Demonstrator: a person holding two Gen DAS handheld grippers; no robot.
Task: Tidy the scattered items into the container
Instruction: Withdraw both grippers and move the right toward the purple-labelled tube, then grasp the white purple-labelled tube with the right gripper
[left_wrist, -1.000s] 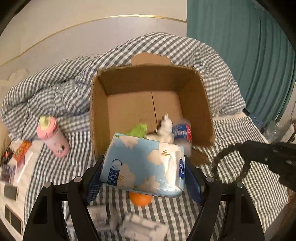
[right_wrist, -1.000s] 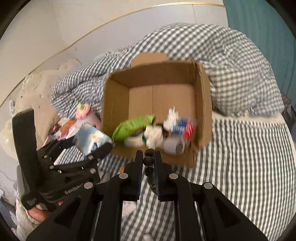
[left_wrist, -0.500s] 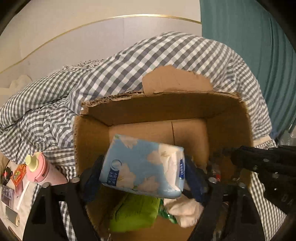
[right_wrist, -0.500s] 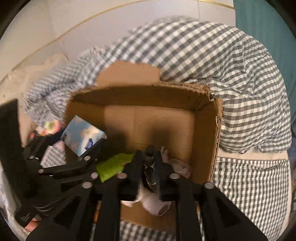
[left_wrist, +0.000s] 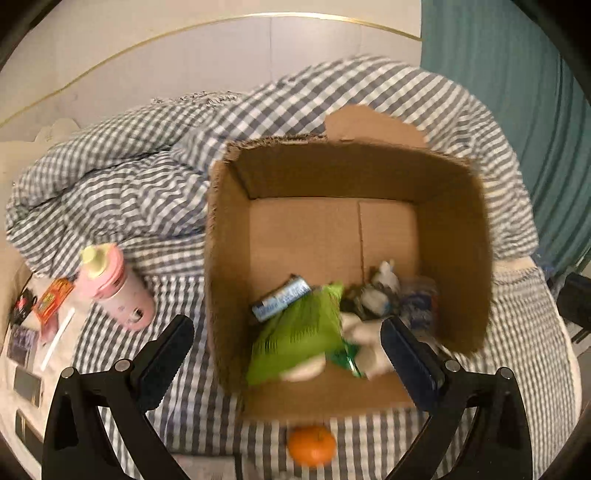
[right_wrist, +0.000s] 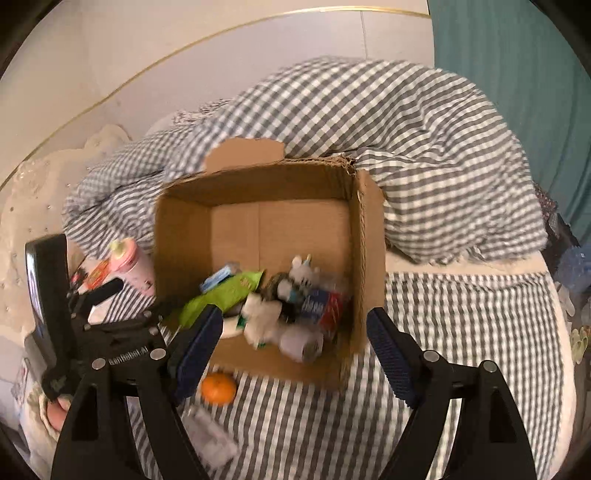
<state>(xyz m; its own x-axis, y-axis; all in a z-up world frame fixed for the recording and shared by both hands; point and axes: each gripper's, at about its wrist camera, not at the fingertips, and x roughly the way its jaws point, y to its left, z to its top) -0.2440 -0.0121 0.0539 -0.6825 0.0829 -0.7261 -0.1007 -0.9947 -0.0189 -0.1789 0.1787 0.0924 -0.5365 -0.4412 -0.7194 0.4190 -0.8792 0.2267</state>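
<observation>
The open cardboard box (left_wrist: 476, 254) (right_wrist: 364, 258) stands on the checked bed. In it lie a blue tissue pack (left_wrist: 282, 297) (right_wrist: 218, 278), a green bag (left_wrist: 299, 332) (right_wrist: 225, 295), a small white toy (right_wrist: 303, 271) and other blurred items. My left gripper (left_wrist: 288, 356) is open wide and empty in front of the box's near wall; in the right wrist view the left gripper (right_wrist: 140, 299) sits at the box's left corner. My right gripper (right_wrist: 293, 349) has its jaws opening, with nothing held between them. An orange (left_wrist: 312, 445) (right_wrist: 218, 387) lies on the bed in front of the box.
A pink bottle (left_wrist: 118, 288) (right_wrist: 129, 264) stands left of the box, with small packets (left_wrist: 51, 299) and phones (left_wrist: 26, 384) further left. White wrapped packs (right_wrist: 210, 439) lie near the orange. A bunched checked duvet (right_wrist: 406, 147) rises behind the box; a teal curtain (left_wrist: 517, 92) hangs at right.
The left gripper let go of the blue tissue pack, which now lies in the box. The right gripper opened and released its black beaded piece. Both pulled back from the box.
</observation>
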